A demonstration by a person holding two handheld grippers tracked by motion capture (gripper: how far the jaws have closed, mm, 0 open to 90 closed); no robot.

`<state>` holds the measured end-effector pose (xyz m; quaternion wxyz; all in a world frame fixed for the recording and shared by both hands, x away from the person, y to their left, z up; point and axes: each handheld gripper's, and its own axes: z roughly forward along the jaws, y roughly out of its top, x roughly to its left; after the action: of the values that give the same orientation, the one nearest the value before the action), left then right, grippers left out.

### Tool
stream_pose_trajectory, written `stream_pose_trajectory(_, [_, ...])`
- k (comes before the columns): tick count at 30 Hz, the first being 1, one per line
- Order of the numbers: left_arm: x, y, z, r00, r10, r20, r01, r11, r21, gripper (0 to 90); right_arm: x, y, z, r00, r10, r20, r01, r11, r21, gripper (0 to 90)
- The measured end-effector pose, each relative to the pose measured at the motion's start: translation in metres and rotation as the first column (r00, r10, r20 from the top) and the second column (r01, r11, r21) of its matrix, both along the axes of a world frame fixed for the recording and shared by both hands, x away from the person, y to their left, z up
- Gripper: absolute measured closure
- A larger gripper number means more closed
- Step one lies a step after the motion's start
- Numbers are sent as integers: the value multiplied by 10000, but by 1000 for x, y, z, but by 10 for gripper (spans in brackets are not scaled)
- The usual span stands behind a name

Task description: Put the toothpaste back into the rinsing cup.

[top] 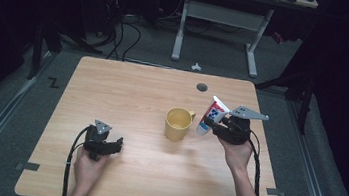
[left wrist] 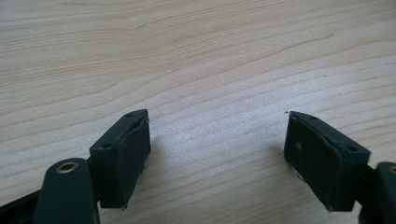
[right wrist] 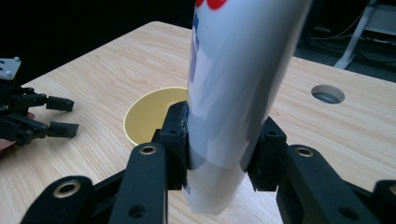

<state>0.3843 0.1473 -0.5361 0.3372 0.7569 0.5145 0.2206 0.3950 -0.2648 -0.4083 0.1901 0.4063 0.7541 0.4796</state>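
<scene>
The worktop (top: 128,92) looked like pale matt wood grain, the tube (right wrist: 238,84) glossy white plastic, the cup (top: 178,124) smooth yellow.

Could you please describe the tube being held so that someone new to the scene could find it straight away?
Start at the wooden table and find the yellow mug near its middle. Just right of the mug, the right hand-held gripper is clamped on a white tube, tilted, with blue and red print. It is the one item lifted off the tabletop.
</scene>
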Motion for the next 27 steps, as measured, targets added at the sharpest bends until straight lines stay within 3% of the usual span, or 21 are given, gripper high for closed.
stream_pose_trajectory(27, [0, 0, 0, 10000, -12, -5, 12, 10000, -11, 230, 6, 21, 15, 9981, 557, 250, -558, 9984, 35, 644])
